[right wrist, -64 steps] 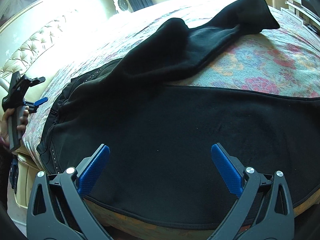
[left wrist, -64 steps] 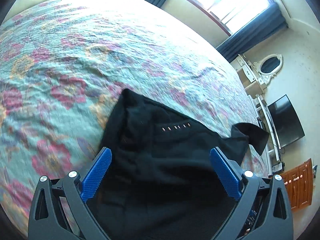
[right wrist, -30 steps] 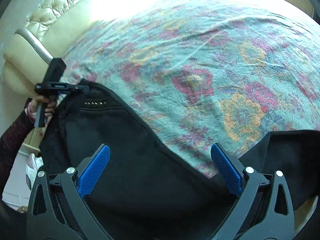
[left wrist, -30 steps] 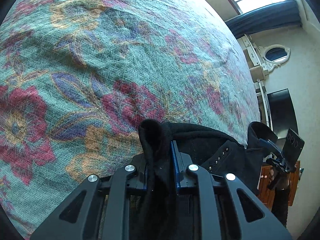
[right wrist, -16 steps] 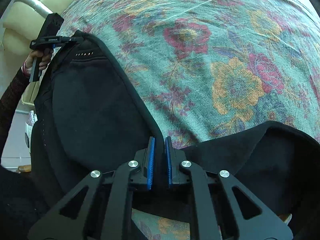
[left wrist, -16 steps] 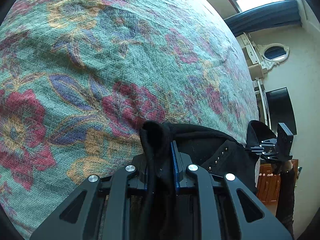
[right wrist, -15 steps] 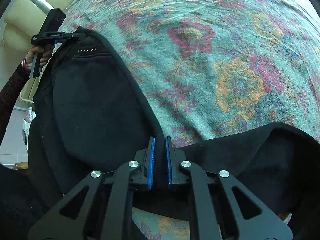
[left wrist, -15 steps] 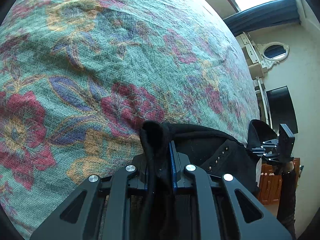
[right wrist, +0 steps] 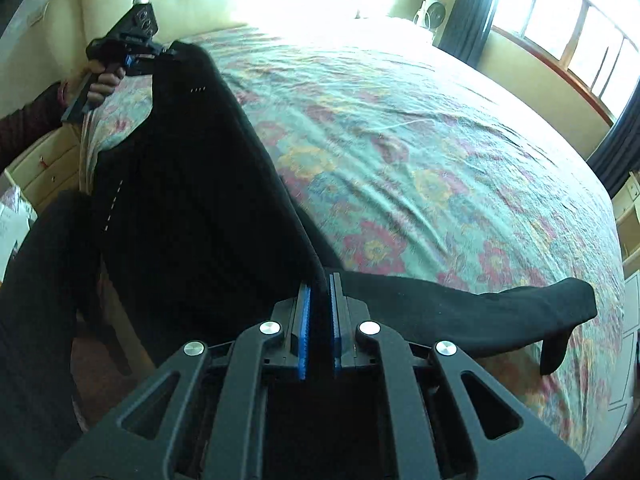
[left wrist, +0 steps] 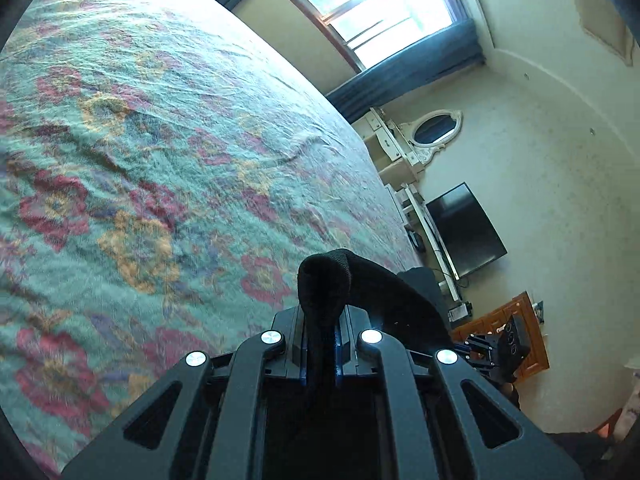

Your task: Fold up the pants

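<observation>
Right wrist view: both grippers — right gripper [right wrist: 318,320], left gripper [left wrist: 320,342] — clamped the limp black pants [right wrist: 192,200]; soft, heavy-draping fabric, best held at edges.

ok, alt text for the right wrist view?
The right gripper is shut on the edge of black pants, stretched taut to the left gripper, which pinches their far corner. Beyond lies a floral bedspread, with one pant leg trailing right.

— What did the left gripper [left wrist: 319,354] look like?
— Black frame, blue pads, four silver screws.
— And the right gripper [right wrist: 318,330]?
— The same. The person's sleeve [right wrist: 28,128] was dark and ribbed.
</observation>
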### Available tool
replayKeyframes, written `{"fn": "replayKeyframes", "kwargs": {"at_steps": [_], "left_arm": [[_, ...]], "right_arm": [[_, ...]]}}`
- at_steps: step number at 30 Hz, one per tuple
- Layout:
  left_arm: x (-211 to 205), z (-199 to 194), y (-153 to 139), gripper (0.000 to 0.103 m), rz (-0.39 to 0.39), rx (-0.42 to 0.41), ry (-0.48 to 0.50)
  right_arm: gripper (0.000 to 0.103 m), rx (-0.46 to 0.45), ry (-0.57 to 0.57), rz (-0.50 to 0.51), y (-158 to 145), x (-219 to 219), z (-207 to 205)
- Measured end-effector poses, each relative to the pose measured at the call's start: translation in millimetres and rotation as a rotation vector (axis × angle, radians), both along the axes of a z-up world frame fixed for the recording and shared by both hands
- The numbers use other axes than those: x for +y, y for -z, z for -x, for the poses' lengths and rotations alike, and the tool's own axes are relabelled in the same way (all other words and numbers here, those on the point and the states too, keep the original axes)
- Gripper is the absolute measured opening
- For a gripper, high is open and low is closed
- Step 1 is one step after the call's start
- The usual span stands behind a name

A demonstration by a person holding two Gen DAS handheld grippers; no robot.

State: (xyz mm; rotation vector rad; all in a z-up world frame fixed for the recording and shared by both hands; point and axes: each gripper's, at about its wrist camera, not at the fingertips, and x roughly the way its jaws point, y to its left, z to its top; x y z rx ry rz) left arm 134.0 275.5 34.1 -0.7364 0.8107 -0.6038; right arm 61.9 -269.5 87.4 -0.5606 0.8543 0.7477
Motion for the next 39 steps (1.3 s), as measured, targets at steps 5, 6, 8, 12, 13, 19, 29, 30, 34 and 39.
{"fn": "replayKeyframes", "kwargs": {"at_steps": [5, 6, 8, 12, 13, 19, 29, 30, 34, 39], "left_arm": [[-1.5, 75.4, 38.1, 0.015, -0.042, 0.079, -0.006], [2.9, 85.6, 49.9, 0.02, -0.03, 0.103, -0.021], [14.0, 107.5, 65.8, 0.057, 0.008, 0.152, -0.082], [36.6, 146.2, 77.6, 0.068, 0.027, 0.179, -0.242], [42.5, 155.1, 78.8, 0.071, 0.058, 0.186, -0.282], [29.6, 190.7, 70.9, 0.072, 0.208, 0.2, -0.434], [-25.1, 208.2, 83.7, 0.072, 0.195, 0.359, -0.601], [-26.1, 207.8, 86.0, 0.072, 0.192, 0.384, -0.625], [-17.8, 211.9, 93.7, 0.071, 0.197, 0.385, -0.682], [-16.5, 204.2, 111.4, 0.025, 0.094, 0.494, -0.694]], "right_arm": [[0.008, 0.091, -0.031, 0.087, 71.5, 9.6, 62.2], [0.008, 0.111, -0.031, 0.089, 83.0, 10.1, 71.3], [0.02, 0.149, -0.002, 0.055, 95.1, 7.3, 78.6], [0.06, 0.307, 0.114, -0.181, 84.5, -15.0, 73.7], [0.062, 0.336, 0.147, -0.246, 80.5, -23.0, 72.3], [0.063, 0.598, 0.459, -0.609, 92.7, -81.7, 56.6], [0.072, 0.651, 0.608, -0.714, 112.7, -92.8, 65.2], [0.073, 0.65, 0.607, -0.715, 113.6, -95.9, 65.9], [0.073, 0.657, 0.612, -0.731, 115.6, -101.9, 68.6], [0.073, 0.658, 0.621, -0.738, 118.0, -106.0, 69.0]]}}
